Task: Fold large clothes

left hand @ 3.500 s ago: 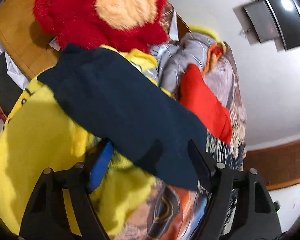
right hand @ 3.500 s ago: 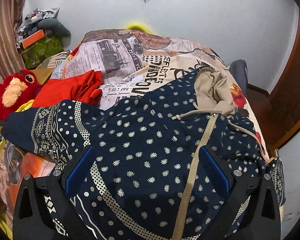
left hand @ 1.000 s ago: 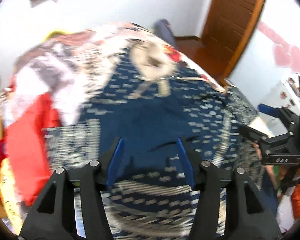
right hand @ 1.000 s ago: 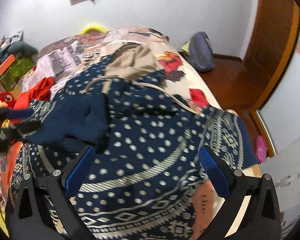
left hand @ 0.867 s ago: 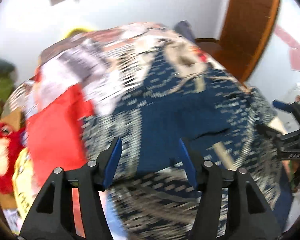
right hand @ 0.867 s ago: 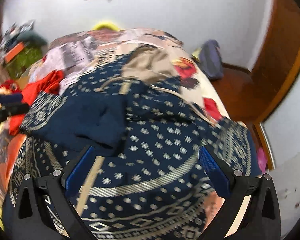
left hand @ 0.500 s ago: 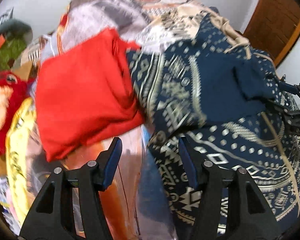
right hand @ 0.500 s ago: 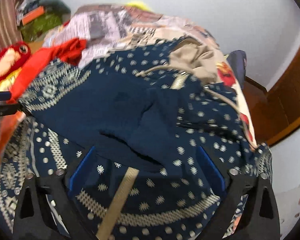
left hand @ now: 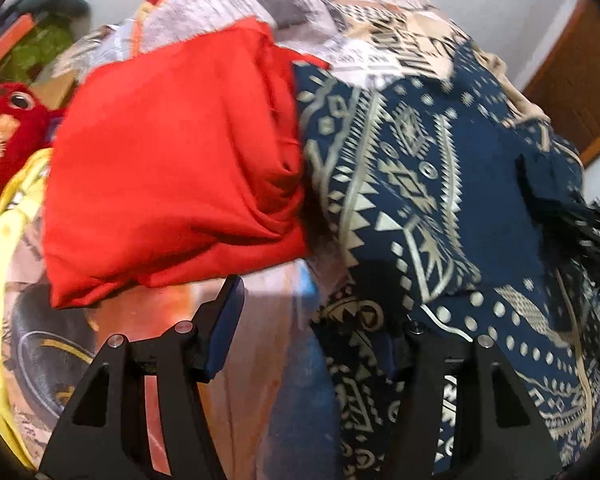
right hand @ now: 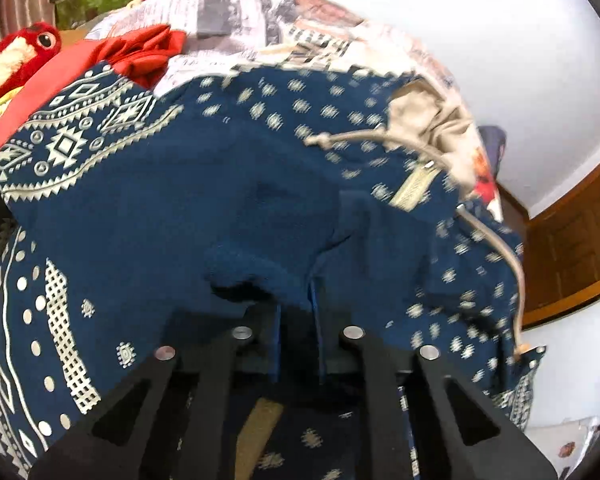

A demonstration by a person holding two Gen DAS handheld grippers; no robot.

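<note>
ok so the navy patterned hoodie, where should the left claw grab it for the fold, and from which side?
Take the patterned bottom hem of the navy hoodie, from the red garment side. Its corner lies loose off the bed cover, right at the open left claw. The right claw has just closed on the plain navy fold, so the hem is probably the matching grip.

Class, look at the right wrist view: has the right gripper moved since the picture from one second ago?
Yes. The right gripper has closed in low over the navy patterned hoodie; the wooden door sits further right. Its fingers have just closed, pinching a fold.
</note>
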